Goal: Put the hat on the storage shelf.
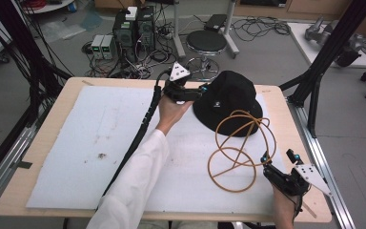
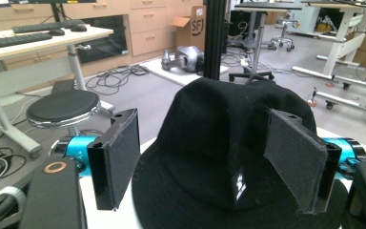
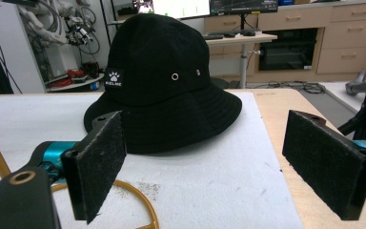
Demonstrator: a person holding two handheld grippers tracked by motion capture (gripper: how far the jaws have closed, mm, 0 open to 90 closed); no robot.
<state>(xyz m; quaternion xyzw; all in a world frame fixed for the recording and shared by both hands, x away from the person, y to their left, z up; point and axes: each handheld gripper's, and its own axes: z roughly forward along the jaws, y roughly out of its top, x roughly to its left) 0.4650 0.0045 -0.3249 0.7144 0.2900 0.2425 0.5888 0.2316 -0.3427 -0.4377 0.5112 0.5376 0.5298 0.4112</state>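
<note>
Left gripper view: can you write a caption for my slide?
Open left gripper poised with its jaws on either side of a black bucket hat on the white-covered table.

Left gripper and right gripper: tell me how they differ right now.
The left gripper is at the far side of the table, its open jaws reaching around the black hat's crown; the right gripper sits at the near right edge, apart from the hat, beside the tan wire loops. Both have open jaws and hold nothing.

Robotics lab: PC towers (image 1: 133, 28) w/ floor cables (image 1: 257, 24), monitors (image 3: 209, 7), spare robot parts (image 2: 186, 57).
</note>
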